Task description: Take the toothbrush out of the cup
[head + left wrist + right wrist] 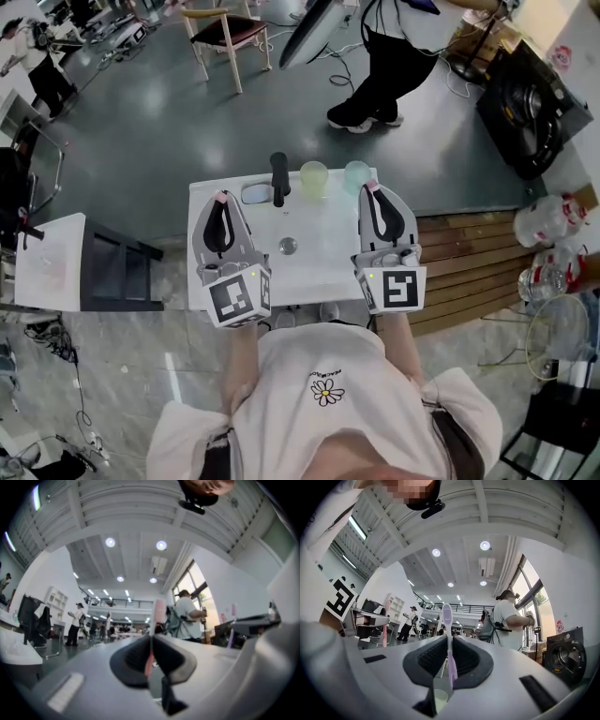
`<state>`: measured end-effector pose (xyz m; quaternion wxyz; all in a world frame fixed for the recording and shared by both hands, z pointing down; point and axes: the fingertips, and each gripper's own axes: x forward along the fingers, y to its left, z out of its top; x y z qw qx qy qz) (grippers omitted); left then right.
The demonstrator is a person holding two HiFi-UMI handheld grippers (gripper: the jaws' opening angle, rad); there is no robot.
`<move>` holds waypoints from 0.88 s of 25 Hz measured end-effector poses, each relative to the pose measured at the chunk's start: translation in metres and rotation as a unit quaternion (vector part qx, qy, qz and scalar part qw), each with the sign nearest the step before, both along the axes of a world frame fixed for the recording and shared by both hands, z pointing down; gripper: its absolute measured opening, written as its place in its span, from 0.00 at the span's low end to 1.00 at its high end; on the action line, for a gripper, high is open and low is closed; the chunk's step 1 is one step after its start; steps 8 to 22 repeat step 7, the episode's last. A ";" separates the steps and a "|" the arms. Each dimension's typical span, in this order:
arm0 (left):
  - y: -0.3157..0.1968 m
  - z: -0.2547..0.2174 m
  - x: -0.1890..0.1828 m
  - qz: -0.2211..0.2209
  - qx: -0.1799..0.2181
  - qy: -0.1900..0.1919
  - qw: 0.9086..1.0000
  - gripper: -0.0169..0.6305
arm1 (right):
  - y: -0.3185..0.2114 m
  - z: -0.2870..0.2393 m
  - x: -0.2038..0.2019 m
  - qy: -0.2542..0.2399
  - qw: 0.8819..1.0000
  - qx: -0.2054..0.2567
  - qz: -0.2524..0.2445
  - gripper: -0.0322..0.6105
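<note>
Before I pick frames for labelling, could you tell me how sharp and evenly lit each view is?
Head view: evenly lit and sharp, with wide-angle bending at the edges. Left gripper view: fisheye with black corners, soft throughout, the pink toothbrush blurred. Right gripper view: same fisheye but crisper, the purple toothbrush sharp, and the ceiling lights glare.

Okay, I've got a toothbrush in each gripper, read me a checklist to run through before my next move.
1. Left hand-held gripper shut on the pink toothbrush: ok.
2. Right hand-held gripper shut on the purple toothbrush: ok.
3. Pink toothbrush away from both cups: ok.
4. Purple toothbrush's lower end clear of the blue cup: cannot tell.
5. Yellow-green cup and blue cup upright: ok.
6. Bare spot on the table for setting down: ok.
</note>
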<state>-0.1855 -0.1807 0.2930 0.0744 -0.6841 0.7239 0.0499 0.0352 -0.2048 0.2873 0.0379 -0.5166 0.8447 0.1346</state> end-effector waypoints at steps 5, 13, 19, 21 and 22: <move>-0.003 0.000 0.002 0.004 0.000 0.002 1.000 0.06 | -0.004 0.000 0.003 0.000 1.000 -0.001 0.002 0.10; -0.005 0.001 0.002 0.005 0.000 0.001 1.000 0.06 | -0.006 0.000 0.004 0.000 1.000 -0.001 0.002 0.10; -0.005 0.001 0.002 0.005 0.000 0.001 1.000 0.06 | -0.006 0.000 0.004 0.000 1.000 -0.001 0.002 0.10; -0.005 0.001 0.002 0.005 0.000 0.001 1.000 0.06 | -0.006 0.000 0.004 0.000 1.000 -0.001 0.002 0.10; -0.005 0.001 0.002 0.005 0.000 0.001 1.000 0.06 | -0.006 0.000 0.004 0.000 1.000 -0.001 0.002 0.10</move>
